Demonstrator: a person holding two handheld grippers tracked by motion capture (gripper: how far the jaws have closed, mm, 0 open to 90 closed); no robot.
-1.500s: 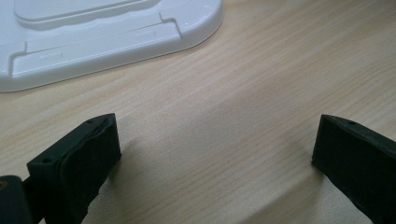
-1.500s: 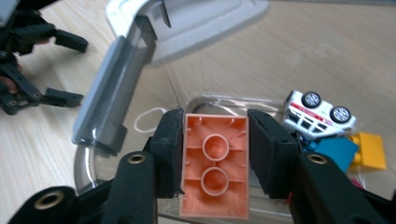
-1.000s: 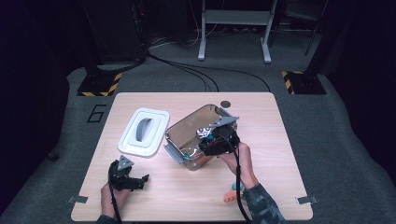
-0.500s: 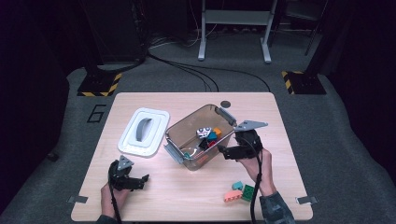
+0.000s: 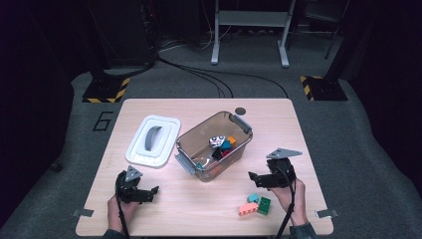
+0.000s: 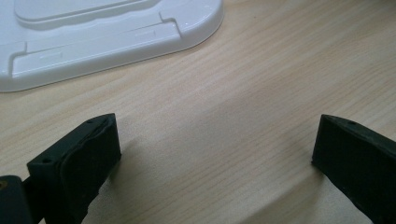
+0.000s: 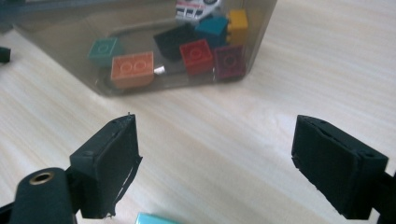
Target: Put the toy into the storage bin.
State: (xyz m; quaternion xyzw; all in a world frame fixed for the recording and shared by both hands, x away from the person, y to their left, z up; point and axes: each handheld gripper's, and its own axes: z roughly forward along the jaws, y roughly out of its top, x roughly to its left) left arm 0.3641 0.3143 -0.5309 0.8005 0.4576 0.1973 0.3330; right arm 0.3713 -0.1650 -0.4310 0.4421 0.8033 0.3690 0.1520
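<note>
A clear brown box (image 5: 191, 137) stands open mid-table with several coloured bricks (image 5: 224, 145) inside. Its white lid (image 5: 153, 141) lies flat to its left. Three loose bricks lie near the front right: teal (image 5: 253, 198), orange (image 5: 245, 209) and green (image 5: 264, 205). My right gripper (image 5: 254, 179) hovers just behind them, open and empty, jaws pointing left. In the right gripper view (image 7: 215, 168) bare wood lies between the jaws, the box (image 7: 70, 28) is ahead, and the teal brick (image 7: 156, 218) peeks in at the bottom edge. My left gripper (image 5: 152, 193) rests open at the front left, with nothing in it.
In the left gripper view (image 6: 215, 158) the lid's corner (image 6: 116, 32) lies ahead of the jaws. A small dark disc (image 5: 241, 111) sits at the table's far edge. Cables and stand legs lie on the floor beyond the table.
My right gripper has left the box and moved right and toward the front edge, sinking a little, to just behind the loose bricks. The left gripper has stayed put.
</note>
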